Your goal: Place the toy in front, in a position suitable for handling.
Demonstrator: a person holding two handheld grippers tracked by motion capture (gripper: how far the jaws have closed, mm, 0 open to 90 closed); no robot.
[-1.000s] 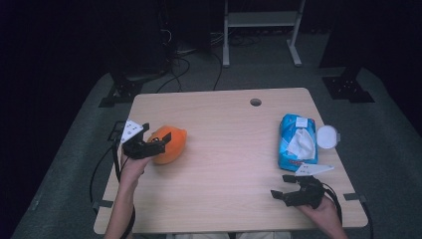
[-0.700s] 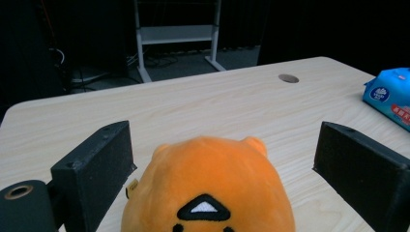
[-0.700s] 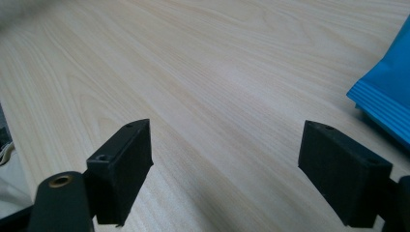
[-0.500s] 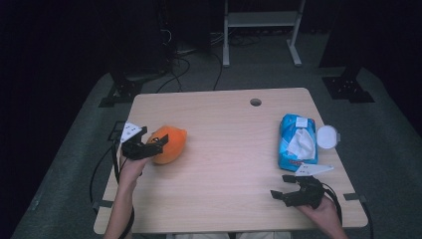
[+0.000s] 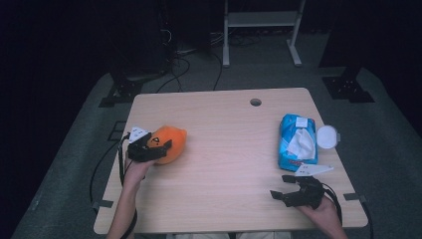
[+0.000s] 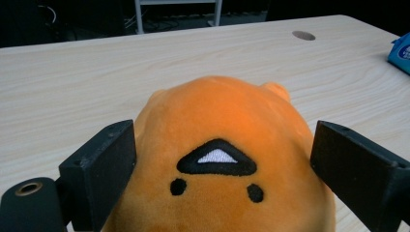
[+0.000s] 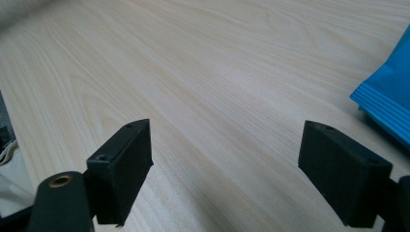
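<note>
Your left claw (image 6: 217,159) straddled the orange plush (image 6: 220,145) dead ahead, jaws just closing, prob. not yet pinching; right claw (image 7: 222,169) gaped, far off.

Lighting: dim room, black surroundings in the upper frame; table (image 5: 224,129) evenly lit from overhead, soft shadows. High view slightly grainy; gripper views sharp, edges mildly stretched.

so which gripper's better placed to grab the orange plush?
Left. The left gripper already straddles the orange plush, jaws just closing around it. The right gripper sits open over bare table, far across.
</note>
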